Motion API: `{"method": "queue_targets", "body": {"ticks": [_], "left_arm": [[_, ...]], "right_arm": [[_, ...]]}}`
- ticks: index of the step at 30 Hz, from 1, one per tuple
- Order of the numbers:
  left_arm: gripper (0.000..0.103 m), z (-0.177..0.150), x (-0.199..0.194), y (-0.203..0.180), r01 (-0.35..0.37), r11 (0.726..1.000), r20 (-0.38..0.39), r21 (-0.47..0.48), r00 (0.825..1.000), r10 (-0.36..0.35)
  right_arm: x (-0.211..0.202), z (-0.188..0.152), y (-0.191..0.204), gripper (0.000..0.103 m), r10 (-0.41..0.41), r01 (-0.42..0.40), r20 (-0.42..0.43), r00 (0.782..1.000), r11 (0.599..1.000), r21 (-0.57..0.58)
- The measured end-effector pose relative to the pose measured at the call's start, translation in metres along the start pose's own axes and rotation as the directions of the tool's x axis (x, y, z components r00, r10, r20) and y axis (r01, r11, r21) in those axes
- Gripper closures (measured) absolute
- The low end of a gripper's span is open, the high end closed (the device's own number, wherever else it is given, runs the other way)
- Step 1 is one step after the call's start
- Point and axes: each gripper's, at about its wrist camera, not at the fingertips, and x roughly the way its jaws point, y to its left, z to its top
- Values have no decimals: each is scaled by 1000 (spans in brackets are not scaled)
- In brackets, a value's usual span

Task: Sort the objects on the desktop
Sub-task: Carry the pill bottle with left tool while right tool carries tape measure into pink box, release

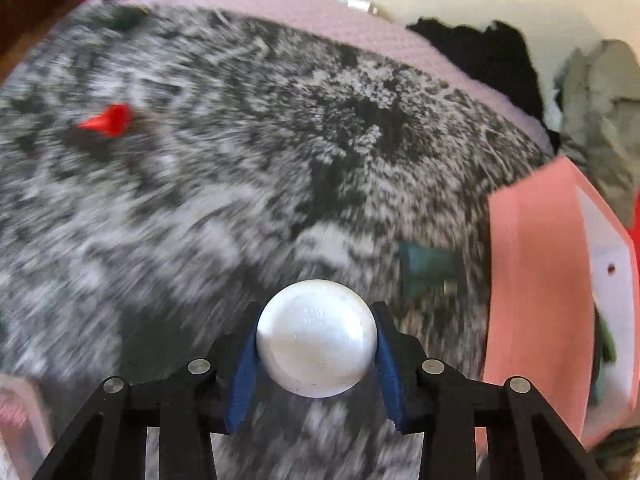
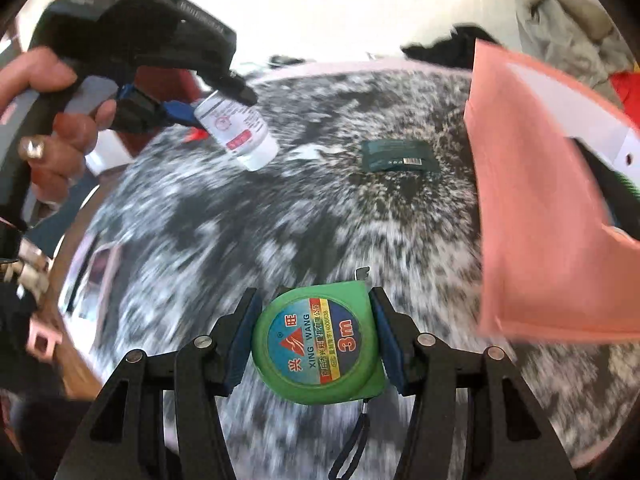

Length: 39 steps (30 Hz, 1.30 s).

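Sorting is under way; the left hand-held gripper (image 1: 316, 354) squeezes a small white bottle (image 1: 317, 338) above the tabletop (image 1: 224, 184); the right hand-held gripper (image 2: 316, 346) squeezes a green tape measure (image 2: 320, 346); next each needs dropping in the pink bag (image 2: 540, 208) at the tabletop's right edge, I think.

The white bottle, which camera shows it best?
The right wrist view: the bottle appears side-on, label visible, held in the left claw. The left wrist view shows only its round white end, pinched between the blue pads.
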Motion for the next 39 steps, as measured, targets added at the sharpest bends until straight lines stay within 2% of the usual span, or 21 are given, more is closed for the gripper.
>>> {"method": "queue_targets", "body": {"ticks": [5,13,18,23,31,35,39], "left_arm": [[59,-53,-57,-1,20,1000,74,16,997,-21],[59,-107,-135,-29,52,994,174,98,982,-69],[59,-132,-175,-67,85,981,222,177,967,-124],[59,-141,-206,-121,122,948,252,294,947,-200],[59,-122,-203,-229,162,882,228,443,931,-286],[59,-99,-176,-276,162,859,211,485,932,-295],[59,-70,-136,-313,163,845,177,509,941,-288]], "right_arm": [[-63,-29,9,45,9,-7,54,999,999,-32],[-153,-51,17,45,6,6,192,981,998,-61],[-208,-60,17,45,-31,59,305,952,995,-83],[-258,-62,-3,45,-86,113,405,910,993,-44],[-307,-40,-75,45,-226,216,488,843,973,77],[-316,-13,-120,45,-295,268,501,814,955,127],[-307,25,-173,45,-336,288,493,803,942,173]]}}
